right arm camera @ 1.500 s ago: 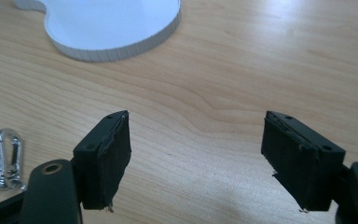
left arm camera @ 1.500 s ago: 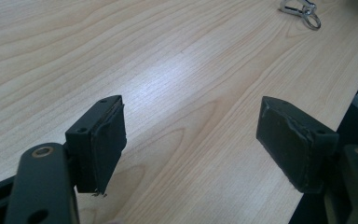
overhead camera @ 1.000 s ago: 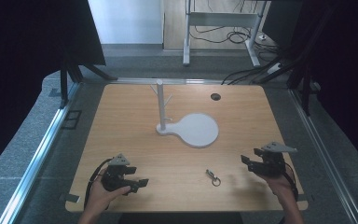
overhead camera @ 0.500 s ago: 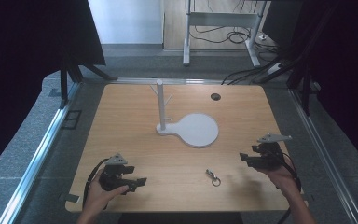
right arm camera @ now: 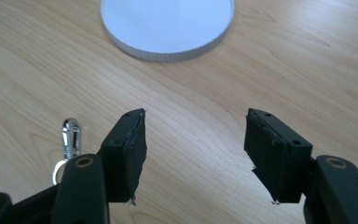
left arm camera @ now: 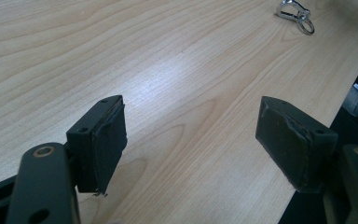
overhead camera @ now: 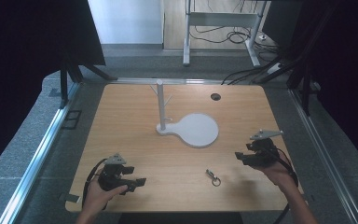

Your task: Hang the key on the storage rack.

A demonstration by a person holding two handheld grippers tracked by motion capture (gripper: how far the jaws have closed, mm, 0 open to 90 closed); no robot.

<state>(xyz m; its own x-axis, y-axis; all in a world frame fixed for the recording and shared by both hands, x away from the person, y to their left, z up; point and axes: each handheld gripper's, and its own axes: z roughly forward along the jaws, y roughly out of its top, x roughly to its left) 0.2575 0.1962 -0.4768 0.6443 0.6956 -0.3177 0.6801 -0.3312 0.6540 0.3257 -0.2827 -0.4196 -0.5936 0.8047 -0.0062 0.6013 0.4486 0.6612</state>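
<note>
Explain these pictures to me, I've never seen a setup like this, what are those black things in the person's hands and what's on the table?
A person sits at a wooden table and holds a hand tool in each hand: the left gripper and the right gripper. Each has two black jaws that can pinch things.

The high view looks down from above the person's side. The other two pictures come from small cameras riding on each tool, looking along its jaws.

On the table stands a white stand, a post with small pegs on a flat round base. Nearer the person lies a small metal key clip with a ring, also seen in the left gripper view and the right gripper view.

Both grippers' jaws stand open with nothing between them. Nothing is held.
</note>
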